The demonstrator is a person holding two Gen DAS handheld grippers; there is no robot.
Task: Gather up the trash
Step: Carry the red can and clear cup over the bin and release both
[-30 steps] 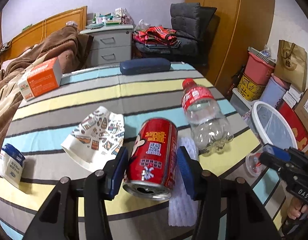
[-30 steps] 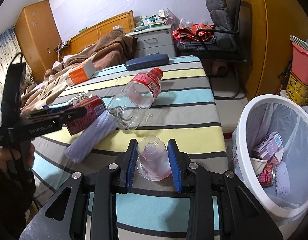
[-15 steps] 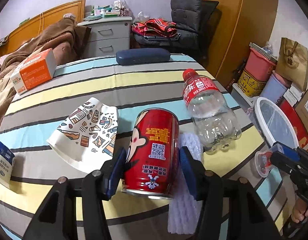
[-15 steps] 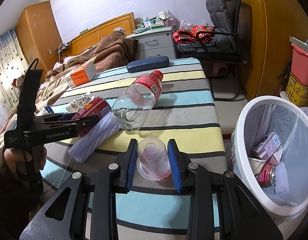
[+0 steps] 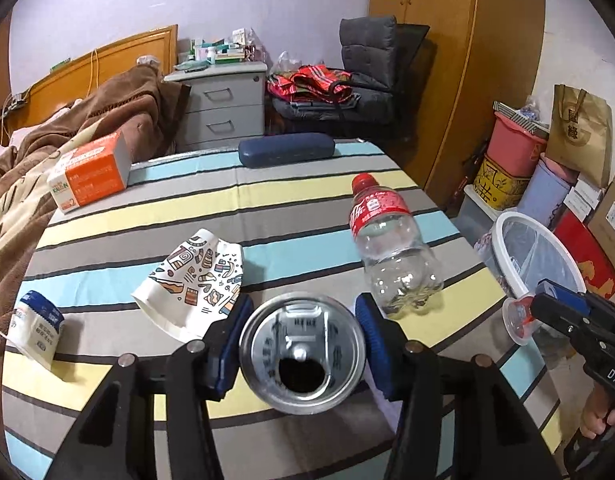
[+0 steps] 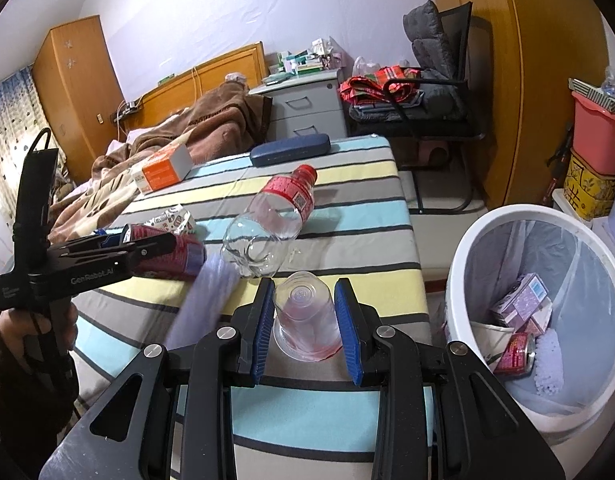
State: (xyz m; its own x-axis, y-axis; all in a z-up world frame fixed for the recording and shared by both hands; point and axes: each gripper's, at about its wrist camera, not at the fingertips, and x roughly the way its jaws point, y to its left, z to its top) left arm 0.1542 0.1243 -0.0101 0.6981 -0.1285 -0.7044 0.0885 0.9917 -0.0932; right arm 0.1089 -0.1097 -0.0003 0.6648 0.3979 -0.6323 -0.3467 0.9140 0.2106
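Striped cloth in grey, yellow and pale blue covers the table that fills the lower half of both wrist views, with a bedroom behind it. Nearest the lens in the left wrist view, the left gripper has its blue pads pressed on either side of the red can, whose silver top with its open mouth faces the camera at bottom centre. In the right wrist view the right gripper is clamped on the clear plastic cup, which shows a reddish film near its rim. Both hands are loaded, so the step in hand appears to be the carry to the white bin at the right of that frame, which stands beside the table edge and already holds a can and cartons. To do it well, keep both grips firm, lift each item clear of the cloth, bring the cup over the rim first since it sits nearer, and let go only once it hangs inside the liner. The can's open mouth could drip; whether liquid remains I cannot tell. Farther up the table lie the white foam sleeve, the paper cup, the plastic bottle, an orange box and a blue case.
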